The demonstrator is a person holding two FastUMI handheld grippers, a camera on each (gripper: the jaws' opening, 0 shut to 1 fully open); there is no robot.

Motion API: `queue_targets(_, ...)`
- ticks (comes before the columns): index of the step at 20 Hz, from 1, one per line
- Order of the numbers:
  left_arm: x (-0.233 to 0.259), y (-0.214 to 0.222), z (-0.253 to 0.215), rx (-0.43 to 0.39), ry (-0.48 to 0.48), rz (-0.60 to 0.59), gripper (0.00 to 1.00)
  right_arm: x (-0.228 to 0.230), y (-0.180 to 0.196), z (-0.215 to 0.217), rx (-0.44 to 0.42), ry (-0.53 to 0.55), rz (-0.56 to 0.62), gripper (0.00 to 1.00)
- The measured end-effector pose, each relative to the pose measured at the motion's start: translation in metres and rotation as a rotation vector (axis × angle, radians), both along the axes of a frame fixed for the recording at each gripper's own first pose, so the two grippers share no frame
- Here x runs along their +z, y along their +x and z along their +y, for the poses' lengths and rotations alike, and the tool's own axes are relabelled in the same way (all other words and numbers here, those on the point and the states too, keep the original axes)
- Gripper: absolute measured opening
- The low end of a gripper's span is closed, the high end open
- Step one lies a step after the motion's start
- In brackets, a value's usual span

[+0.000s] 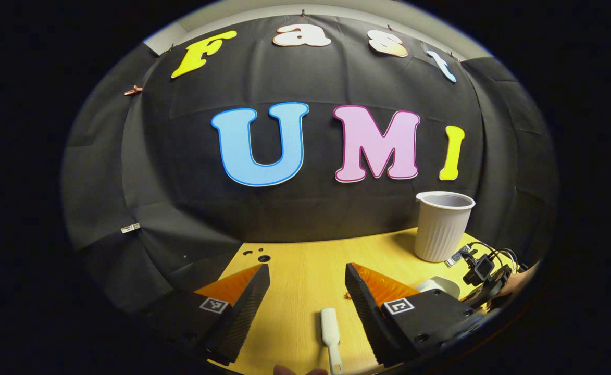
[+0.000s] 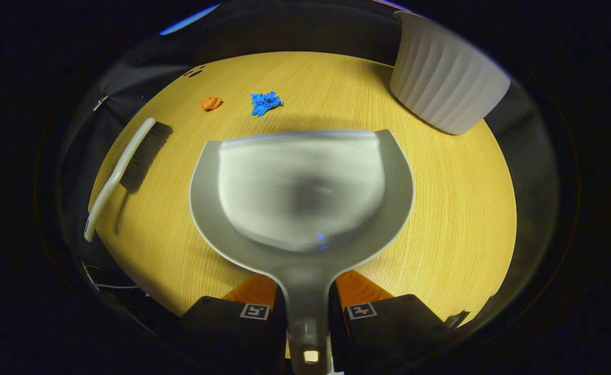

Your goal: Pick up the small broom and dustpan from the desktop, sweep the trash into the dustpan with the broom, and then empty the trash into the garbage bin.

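Now the right gripper clamps the dustpan handle, while the broom handle lies lengthwise just ahead between the spread-open left gripper's fingers.

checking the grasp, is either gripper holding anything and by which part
The right gripper holds the dustpan by its handle. The left gripper is open, holding nothing.

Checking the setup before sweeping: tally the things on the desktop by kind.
Trash scraps: 2, one orange, one blue
Broom: 1
Dustpan: 1
Garbage bin: 1
Total: 5
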State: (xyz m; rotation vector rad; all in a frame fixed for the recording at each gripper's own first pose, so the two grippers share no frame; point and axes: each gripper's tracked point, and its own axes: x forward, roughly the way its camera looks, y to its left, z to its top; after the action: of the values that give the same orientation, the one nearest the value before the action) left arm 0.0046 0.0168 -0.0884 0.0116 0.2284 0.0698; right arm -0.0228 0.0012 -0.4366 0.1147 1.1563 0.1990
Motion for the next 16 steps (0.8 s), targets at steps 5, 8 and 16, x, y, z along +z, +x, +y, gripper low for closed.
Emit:
queue_targets(5, -0.046, 0.004, -0.002, -0.03, -0.056, 0.152, 0.93, 0.01, -0.003, 0.0, 0.015, 0.009, -0.044, 0.32)
queue_targets(8, -0.088, 0.003, -0.011, -0.077, -0.082, 0.302, 0.93, 0.022, -0.01, -0.003, 0.04, 0.014, -0.066, 0.36)
queue_targets(16, -0.215, -0.025, -0.031, -0.116, -0.146, 0.769, 0.93, 0.045, -0.027, -0.024, 0.092, -0.005, -0.114, 0.36)
